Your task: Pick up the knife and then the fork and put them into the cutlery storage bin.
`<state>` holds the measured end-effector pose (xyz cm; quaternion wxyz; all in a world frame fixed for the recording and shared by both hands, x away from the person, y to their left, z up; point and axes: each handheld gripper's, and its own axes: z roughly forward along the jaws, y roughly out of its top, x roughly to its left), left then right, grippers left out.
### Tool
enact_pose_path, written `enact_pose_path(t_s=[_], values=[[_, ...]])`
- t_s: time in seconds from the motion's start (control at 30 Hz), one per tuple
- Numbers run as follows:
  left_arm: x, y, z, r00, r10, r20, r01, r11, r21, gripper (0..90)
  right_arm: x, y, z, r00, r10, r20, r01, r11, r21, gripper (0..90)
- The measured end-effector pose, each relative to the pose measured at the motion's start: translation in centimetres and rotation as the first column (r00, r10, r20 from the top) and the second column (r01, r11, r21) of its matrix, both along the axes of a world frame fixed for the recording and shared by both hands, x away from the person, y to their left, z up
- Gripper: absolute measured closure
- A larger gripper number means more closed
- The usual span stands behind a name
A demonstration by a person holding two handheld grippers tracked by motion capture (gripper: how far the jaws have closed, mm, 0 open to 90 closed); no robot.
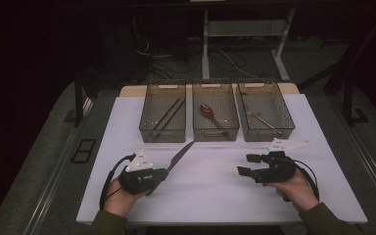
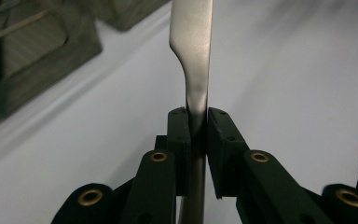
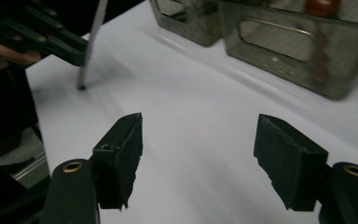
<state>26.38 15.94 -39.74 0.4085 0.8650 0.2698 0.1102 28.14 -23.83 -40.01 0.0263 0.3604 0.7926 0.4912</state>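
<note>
A silver table knife [image 1: 180, 155] is pinched by its handle in my left gripper [image 1: 164, 172], blade pointing up and away toward the bins. In the left gripper view both pads [image 2: 178, 128] press on the knife [image 2: 193, 46] just below the blade. The right gripper view shows that gripper [image 3: 51, 35] at the upper left, with the knife's handle end [image 3: 80, 86] down near the white table. My right gripper [image 1: 245, 165] hovers over the table at the right, jaws wide apart. Nothing lies between its jaws [image 3: 198, 140].
Three clear mesh bins stand in a row at the back of the white mat [image 1: 215, 196]. The left bin [image 1: 147, 128] holds dark chopsticks [image 1: 169, 112], the middle bin [image 1: 197, 132] a red-brown spoon [image 1: 210, 113], the right bin [image 1: 247, 133] a metal utensil [image 1: 260, 118].
</note>
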Motion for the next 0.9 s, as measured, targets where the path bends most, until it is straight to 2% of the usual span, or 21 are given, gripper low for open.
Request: enact_pose_path(t_s=[0.17,0.3,0.4,0.63,0.8,0.9], values=[[0.8,-3.2,0.8,0.9988,-0.041,0.027,0.042,0.9987,-0.028,79.4,0.2,2.5,1.0,0.9985,0.053,0.012,-0.053,0.998,0.035,39.6],[1.6,-6.1,1.4,0.9975,-0.045,0.054,0.048,0.9979,-0.043,79.4,0.6,4.2,2.0,0.9976,0.067,0.02,-0.068,0.994,0.089,49.1],[2.2,-8.2,1.6,0.9962,-0.057,0.065,0.06,0.997,-0.049,79.4,1.0,5.1,2.4,0.9982,0.051,0.032,-0.054,0.992,0.117,56.3],[3.2,-11.7,1.8,0.9933,-0.059,0.1,0.066,0.9956,-0.067,79.4,2.6,5.1,2.4,0.9998,-0.015,0.016,0.013,0.987,0.16,69.1],[3.5,-13.0,1.8,0.9924,-0.051,0.112,0.061,0.9943,-0.088,79.4,3.0,4.8,2.4,0.9988,-0.044,0.021,0.04,0.986,0.164,82.6],[3.7,-13.4,1.8,0.9923,-0.042,0.117,0.055,0.9924,-0.11,79.4,3.0,4.5,2.5,0.9979,-0.058,0.029,0.052,0.983,0.177,87.7]])
